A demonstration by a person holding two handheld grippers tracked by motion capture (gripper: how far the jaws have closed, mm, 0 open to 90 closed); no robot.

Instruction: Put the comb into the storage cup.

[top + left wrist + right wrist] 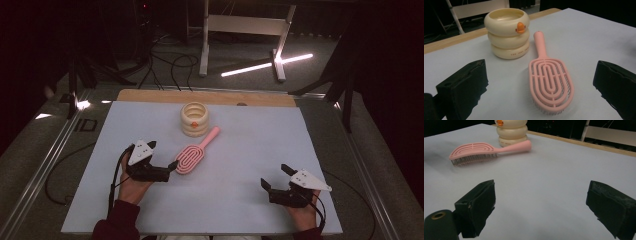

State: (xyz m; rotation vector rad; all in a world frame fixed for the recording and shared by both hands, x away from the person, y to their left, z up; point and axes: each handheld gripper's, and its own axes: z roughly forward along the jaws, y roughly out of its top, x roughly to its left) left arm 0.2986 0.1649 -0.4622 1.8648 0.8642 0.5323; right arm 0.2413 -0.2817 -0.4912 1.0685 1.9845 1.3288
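Observation:
A pink slotted hairbrush [191, 155] lies bristles down on the pale mat, its handle pointing toward a cream ringed cup [194, 119] with an orange beak. My left gripper [162, 155] is open right at the brush head. In the left gripper view the brush [550, 85] lies ahead between the two black fingers [464, 85], apart from both, with the cup [507, 32] behind it. My right gripper [275, 176] is open and holds nothing near the front right of the mat. Its view shows the brush [474, 151] and cup [512, 131] far off.
The pale mat [240, 145] covers the table, with a wooden strip [150, 95] along its far edge. Metal rails run along both table sides. Beyond the table are floor cables [170, 65], a white frame leg [204, 45] and a lit light bar [267, 65].

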